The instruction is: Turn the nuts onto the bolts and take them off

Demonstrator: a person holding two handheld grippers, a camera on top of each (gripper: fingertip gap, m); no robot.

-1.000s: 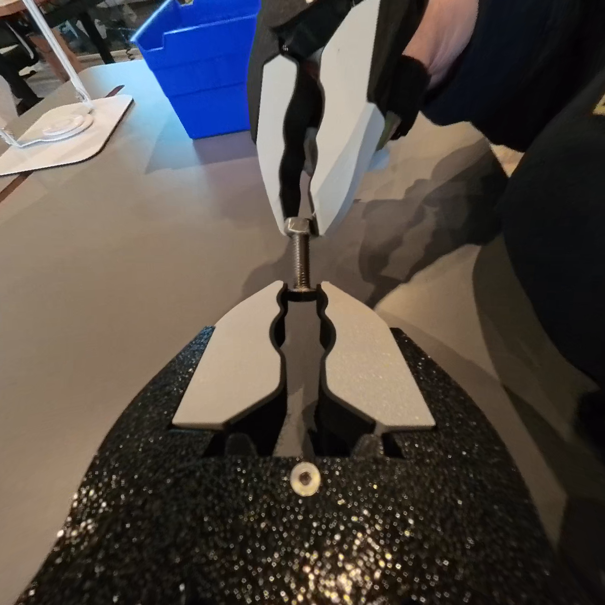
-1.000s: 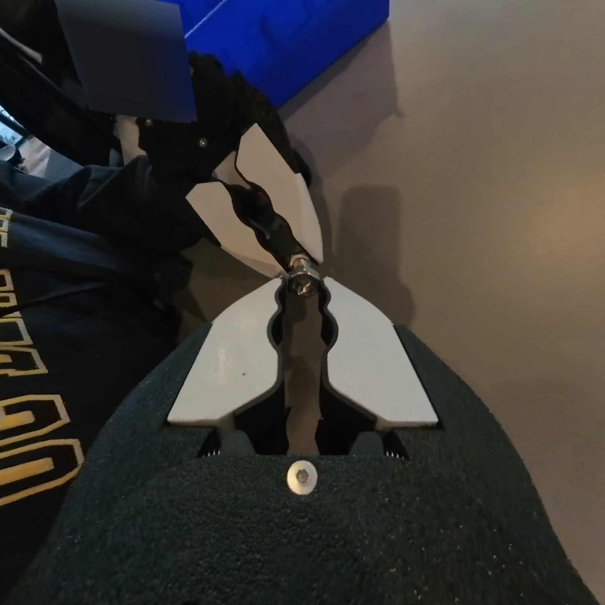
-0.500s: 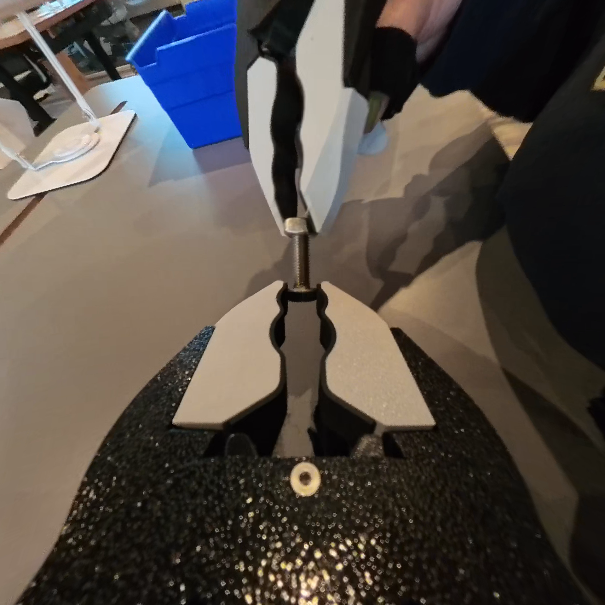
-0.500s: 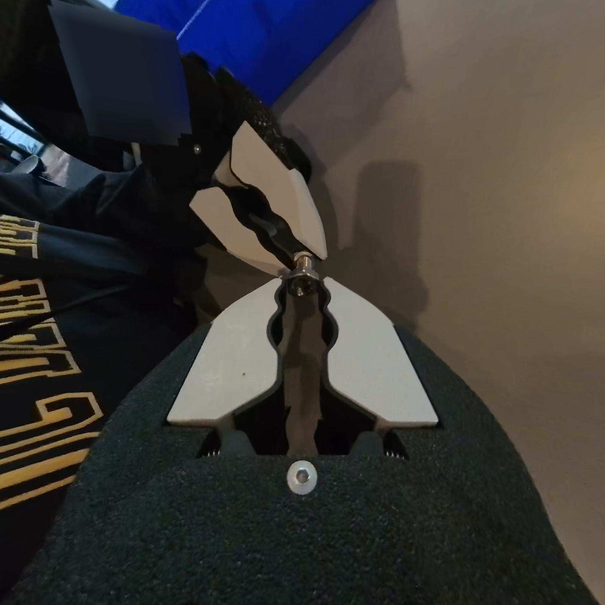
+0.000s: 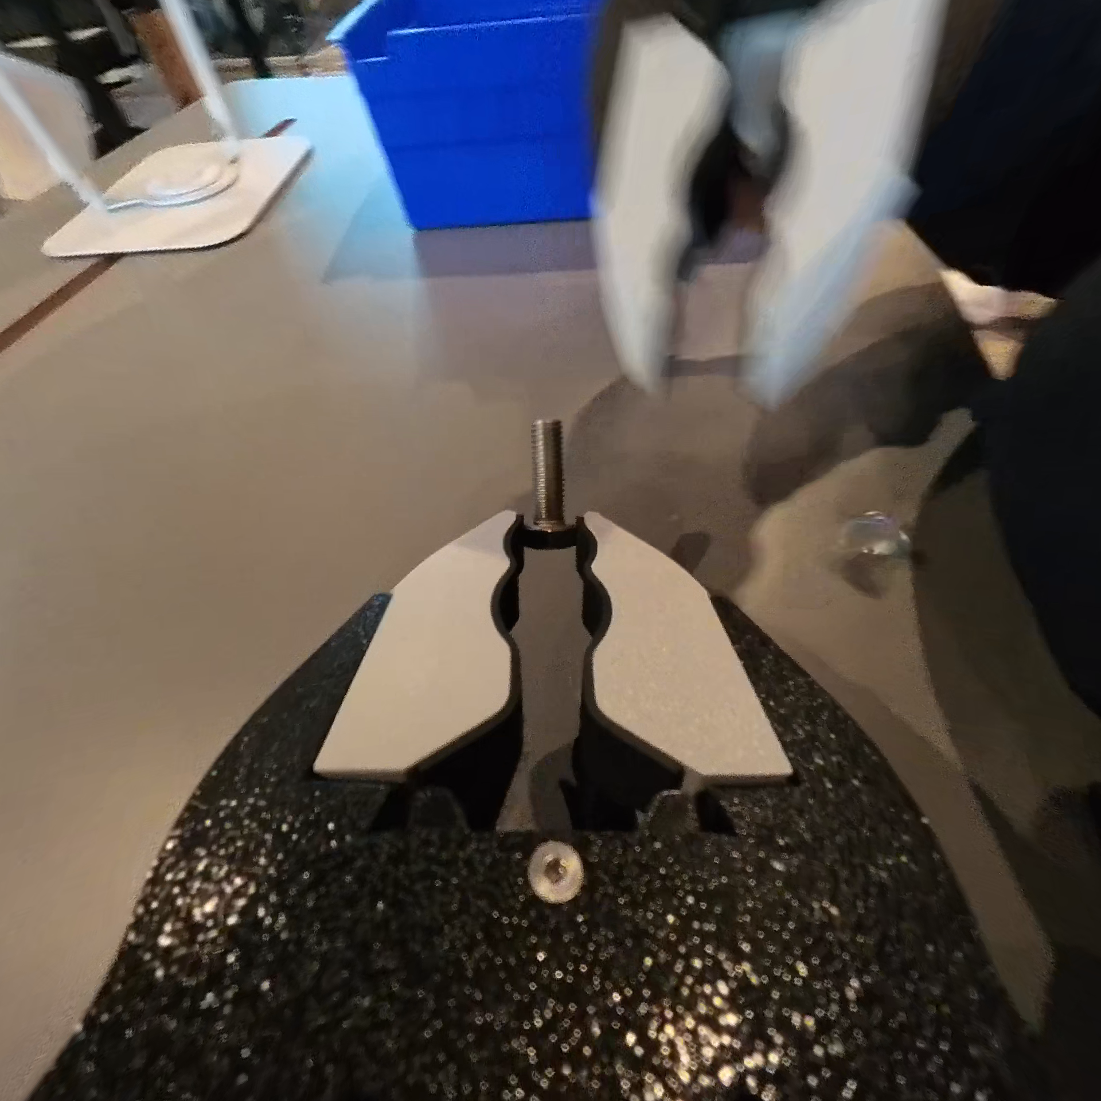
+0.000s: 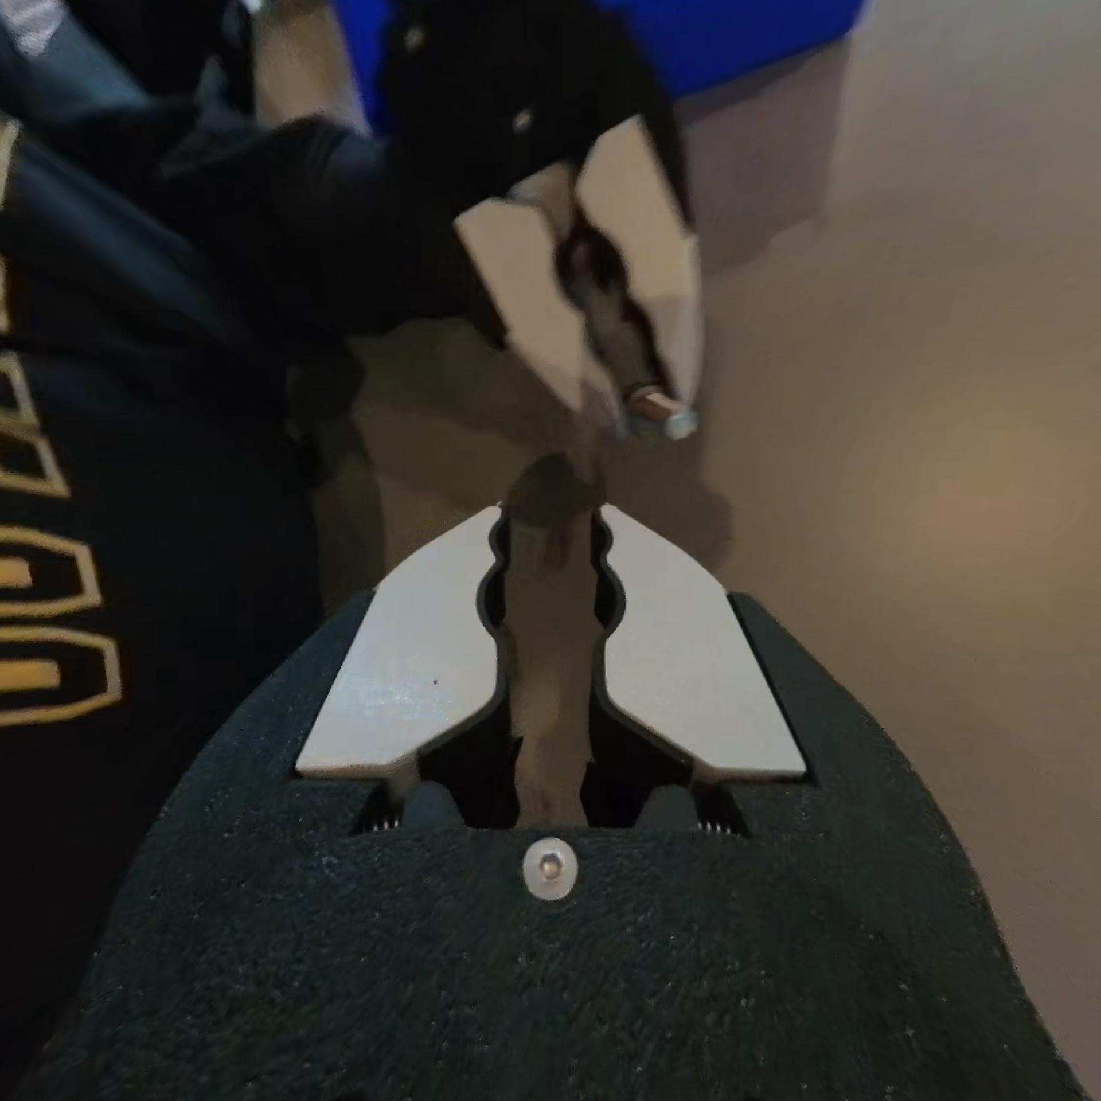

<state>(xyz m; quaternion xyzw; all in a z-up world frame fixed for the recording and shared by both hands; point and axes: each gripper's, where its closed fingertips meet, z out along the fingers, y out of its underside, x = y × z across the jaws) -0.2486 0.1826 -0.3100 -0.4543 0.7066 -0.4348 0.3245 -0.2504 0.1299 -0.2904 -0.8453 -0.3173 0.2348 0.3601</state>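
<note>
**Nut off, bolt bare in my left grip**

My left hand-held gripper (image 5: 549, 524) is closed at its tips on the head of the one bolt (image 5: 547, 470), whose threaded shank stands bare at frame centre. My right hand-held gripper (image 5: 703, 375), blurred at upper right of the left wrist view, has its fingers spread apart with nothing between them. The one nut (image 5: 871, 532) shows as a blurred glint at mid right, over the bench (image 5: 238, 417); I cannot tell whether it has landed.

I judge both pieces to be small, rigid steel, light and slick: the nut will roll or skate if nudged, so I would pinch it across opposite flats, and hold the bolt by its head only, sparing the threads.

I count one bolt, one nut, one blue bin (image 5: 476, 119) at top centre.
</note>
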